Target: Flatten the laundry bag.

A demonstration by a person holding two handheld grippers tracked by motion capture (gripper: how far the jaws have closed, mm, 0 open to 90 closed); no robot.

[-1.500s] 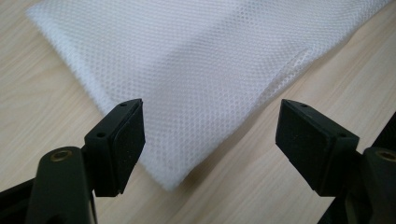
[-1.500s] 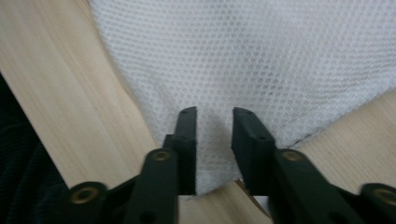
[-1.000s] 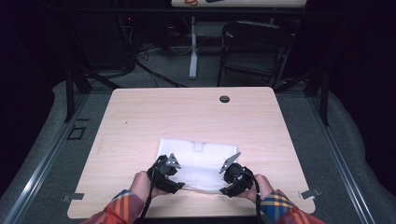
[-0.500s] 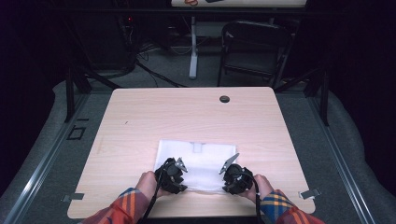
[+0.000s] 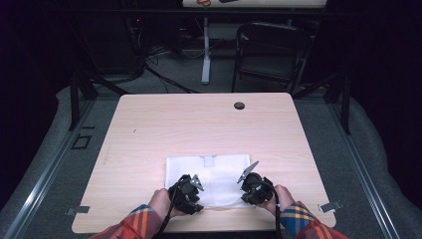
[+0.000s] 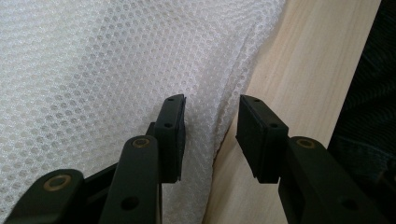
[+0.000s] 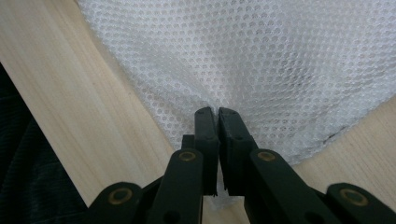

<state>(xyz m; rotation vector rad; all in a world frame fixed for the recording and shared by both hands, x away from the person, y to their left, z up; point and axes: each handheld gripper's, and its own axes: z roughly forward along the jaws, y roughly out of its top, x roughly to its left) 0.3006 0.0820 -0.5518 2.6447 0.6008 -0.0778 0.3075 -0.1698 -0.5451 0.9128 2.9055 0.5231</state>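
We find the white mesh cloth [image 5: 209, 178] lying flat near the table's [image 5: 149, 124] near edge. It looks light, limp and airy, best pinched at its near hem. Our right gripper [image 7: 218, 122] is clamped on that hem; our left gripper [image 6: 210, 135] has its jaws apart, straddling the edge.
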